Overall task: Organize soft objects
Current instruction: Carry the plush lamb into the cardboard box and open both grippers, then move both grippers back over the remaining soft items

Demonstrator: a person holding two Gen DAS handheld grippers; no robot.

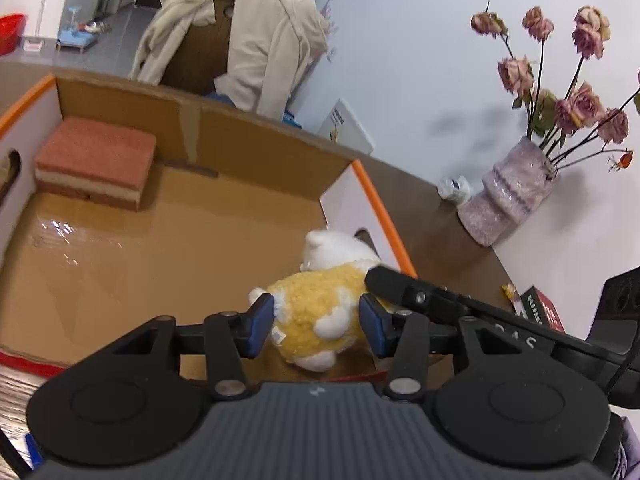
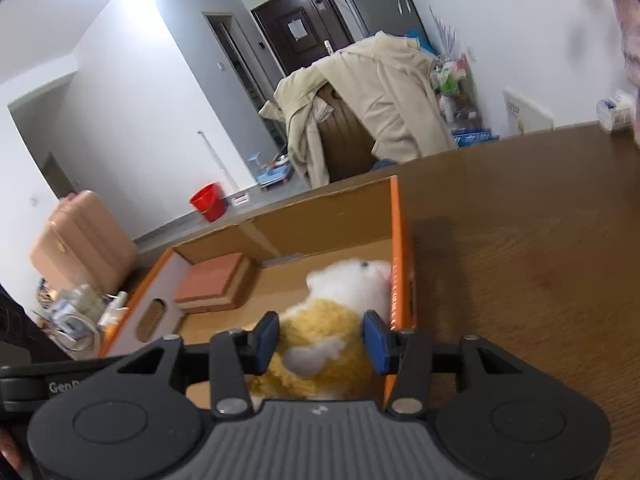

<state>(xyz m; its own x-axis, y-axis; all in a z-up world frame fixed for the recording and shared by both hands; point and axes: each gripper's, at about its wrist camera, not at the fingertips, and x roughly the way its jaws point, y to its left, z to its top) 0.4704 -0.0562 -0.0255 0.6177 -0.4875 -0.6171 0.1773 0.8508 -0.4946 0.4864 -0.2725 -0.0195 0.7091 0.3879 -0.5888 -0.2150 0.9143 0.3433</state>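
Brown wooden desk (image 2: 520,240) carries an orange-edged cardboard box (image 1: 372,192); a folded pink towel (image 1: 96,160) already lies at its ten o'clock corner. Both the left gripper (image 1: 316,320) and right gripper (image 2: 320,340) have jaws clamped on the yellow-and-white plush toy (image 1: 320,312), low inside the box's four o'clock corner, seemingly awaiting release.

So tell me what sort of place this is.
Probably a lived-in flat: a front door beyond a tiled hall, a coat thrown over a chair, and a vase of dried roses on the table.

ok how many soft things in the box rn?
2: a plush toy near the box's orange-edged right wall, between both grippers' jaws, and a folded pink towel in the far left corner.
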